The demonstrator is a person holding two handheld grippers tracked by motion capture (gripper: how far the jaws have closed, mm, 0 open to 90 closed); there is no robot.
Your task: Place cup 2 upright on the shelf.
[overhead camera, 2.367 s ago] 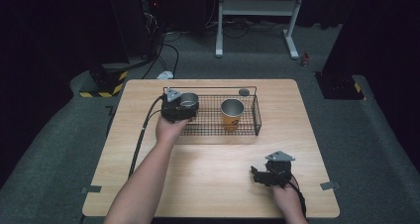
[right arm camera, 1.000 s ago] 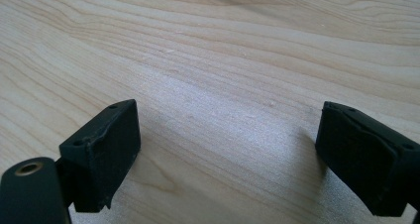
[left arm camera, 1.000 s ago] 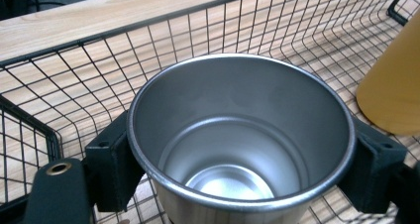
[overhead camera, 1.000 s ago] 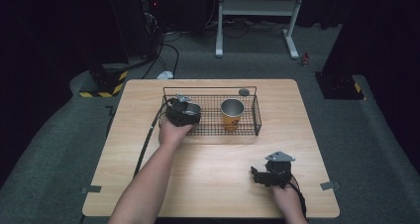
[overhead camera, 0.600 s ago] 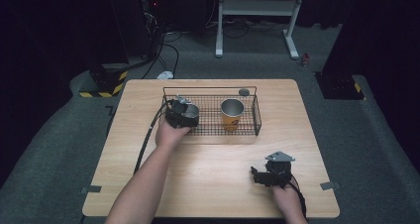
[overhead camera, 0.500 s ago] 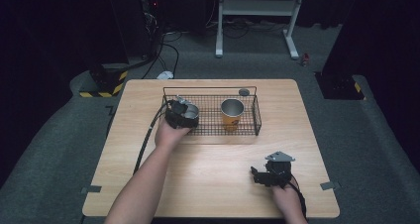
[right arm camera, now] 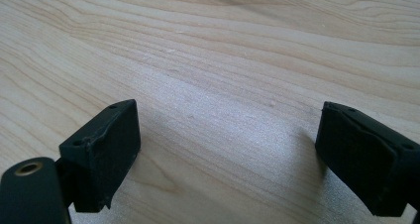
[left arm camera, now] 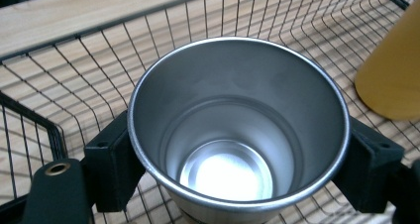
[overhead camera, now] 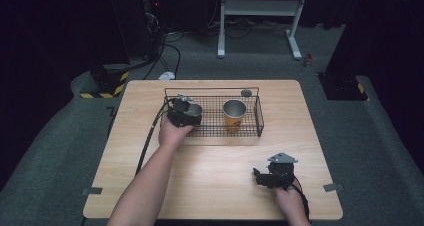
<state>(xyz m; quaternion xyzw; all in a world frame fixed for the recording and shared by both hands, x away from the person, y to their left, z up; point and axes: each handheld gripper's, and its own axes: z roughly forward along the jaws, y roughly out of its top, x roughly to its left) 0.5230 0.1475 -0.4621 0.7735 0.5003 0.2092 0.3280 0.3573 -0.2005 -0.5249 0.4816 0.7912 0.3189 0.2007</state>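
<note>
Between the jaws of the left gripper (left arm camera: 237,184) sits a steel cup (left arm camera: 237,130), upright and empty, a black pad pressed against each side of its wall, so the grip is closed on it. It hangs low inside the left end of the wire basket (overhead camera: 260,117), and whether its base already touches the mesh floor cannot be told. Just beside it, to its right in the high view, an orange cup (overhead camera: 234,115) stands in the same basket; the two look close but apart.

Judging by this, the step in hand is placing the steel cup in the basket. The next move would call for letting it settle flat on the wire, then parting the jaws wide enough to clear the rim and lifting straight up, without nudging the orange cup or catching the basket's near rail.

Near the front right of the desk (overhead camera: 215,171), the right gripper (right arm camera: 225,159) rests with its jaws spread wide over bare wood and nothing between them.

Outward from there, the desk is pale wood with a visible grain. A small round grey object (overhead camera: 246,92) lies behind the basket. Around it is grey carpet, a dark room, cables, a white frame stand (overhead camera: 260,16) at the back and a yellow-and-black striped block (overhead camera: 102,88) to the left.
</note>
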